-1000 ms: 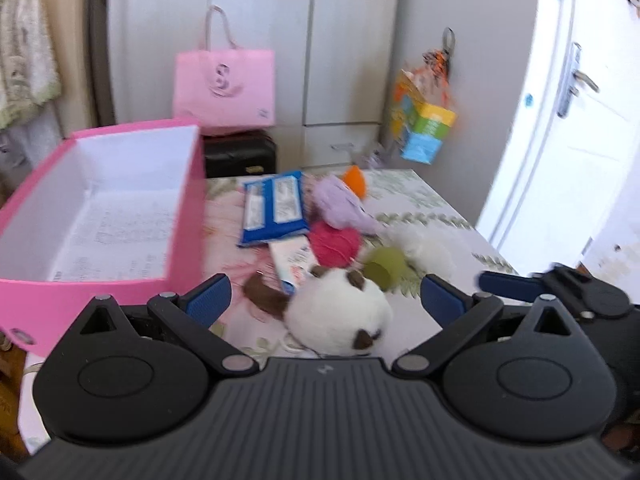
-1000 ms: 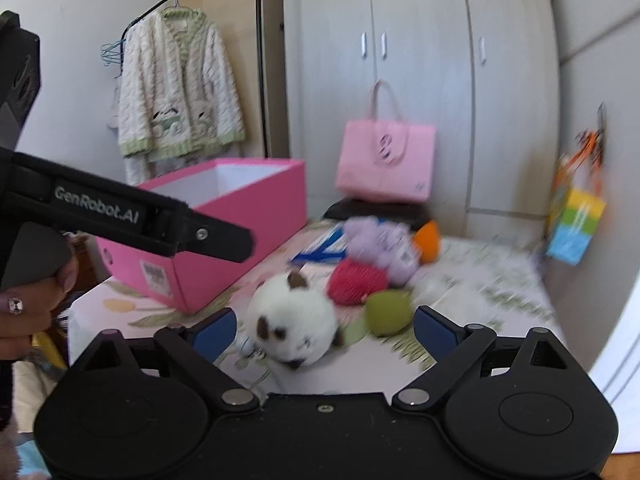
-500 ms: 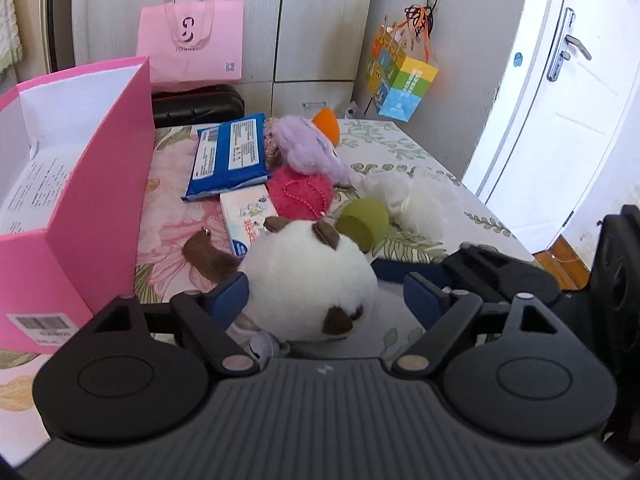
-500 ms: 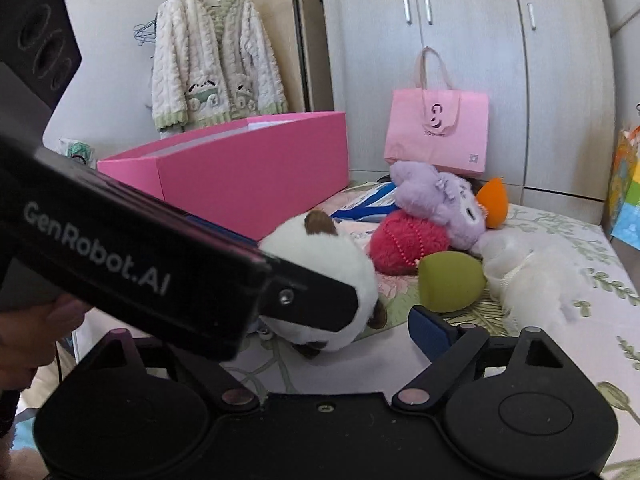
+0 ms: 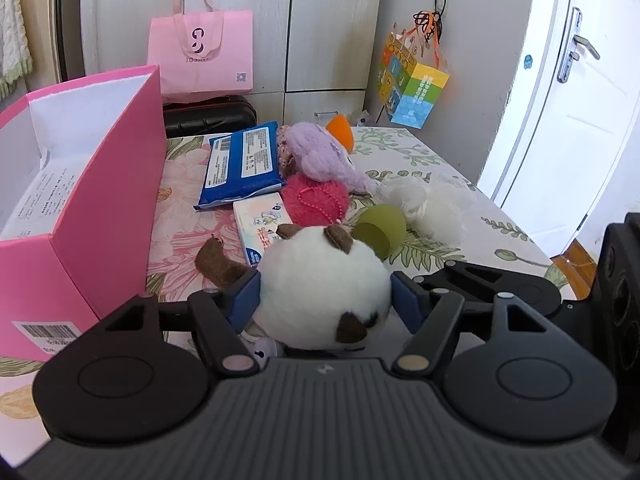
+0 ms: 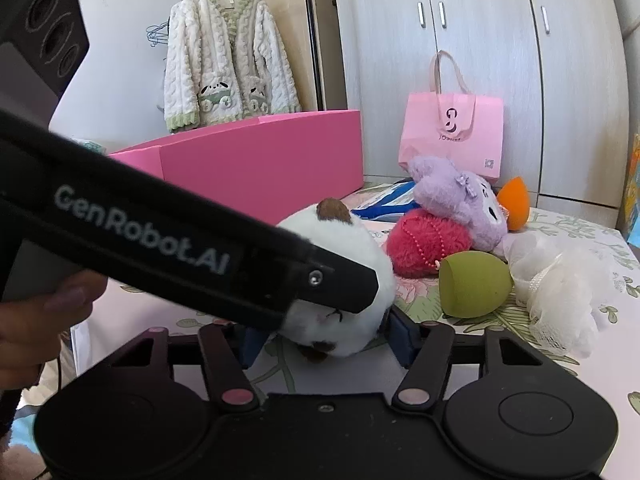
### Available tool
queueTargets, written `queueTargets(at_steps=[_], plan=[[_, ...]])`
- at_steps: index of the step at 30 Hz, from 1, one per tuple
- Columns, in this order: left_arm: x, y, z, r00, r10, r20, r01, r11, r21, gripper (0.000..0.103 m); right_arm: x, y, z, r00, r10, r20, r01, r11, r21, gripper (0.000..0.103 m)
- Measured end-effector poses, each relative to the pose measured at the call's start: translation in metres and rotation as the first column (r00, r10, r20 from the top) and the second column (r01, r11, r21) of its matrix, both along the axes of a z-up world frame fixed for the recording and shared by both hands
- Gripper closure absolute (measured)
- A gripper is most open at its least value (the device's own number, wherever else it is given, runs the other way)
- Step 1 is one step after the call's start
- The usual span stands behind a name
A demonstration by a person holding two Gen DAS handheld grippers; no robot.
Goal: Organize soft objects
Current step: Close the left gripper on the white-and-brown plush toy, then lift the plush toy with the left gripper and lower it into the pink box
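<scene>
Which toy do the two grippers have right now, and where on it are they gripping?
Both hold the white plush: the left gripper and right gripper, jaws just closing, each squeeze opposite sides of its round body.

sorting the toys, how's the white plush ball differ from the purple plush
The white plush ball is round, white with brown ears and patches; the purple plush is lilac and longer-bodied, with a small bow. The ball sits nearest, squeezed between the pads of both the left gripper and right gripper; the purple one lies untouched farther back, against the red pompom. Both are fluffy.
</scene>
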State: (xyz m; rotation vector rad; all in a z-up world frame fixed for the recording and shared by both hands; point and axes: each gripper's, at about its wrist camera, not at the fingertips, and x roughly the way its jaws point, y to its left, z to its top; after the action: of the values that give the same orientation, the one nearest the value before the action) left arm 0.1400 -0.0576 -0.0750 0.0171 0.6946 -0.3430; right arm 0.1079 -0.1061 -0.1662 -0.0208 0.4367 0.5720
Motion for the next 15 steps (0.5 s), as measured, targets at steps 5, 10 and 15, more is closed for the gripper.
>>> queueTargets(at_steps=[5,10,15], plan=[[-0.012,0.000,0.007,1.000,0.000,0.009,0.000,1.000,0.022,0.034,-0.014,0.002,0.007,1.000,-0.010,0.017,0.010,1.000,-0.005,0.039],[-0.026,0.003,0.019,0.999,0.026,-0.043,-0.023,0.998,0.057,0.034,-0.025,0.011,0.020,1.000,0.016,-0.016,-0.016,1.000,-0.017,0.039],[-0.041,0.018,0.028,0.996,0.044,-0.073,-0.040,0.998,0.052,0.034,-0.033,0.019,0.034,0.994,0.057,-0.092,-0.057,0.998,0.008,0.039]])
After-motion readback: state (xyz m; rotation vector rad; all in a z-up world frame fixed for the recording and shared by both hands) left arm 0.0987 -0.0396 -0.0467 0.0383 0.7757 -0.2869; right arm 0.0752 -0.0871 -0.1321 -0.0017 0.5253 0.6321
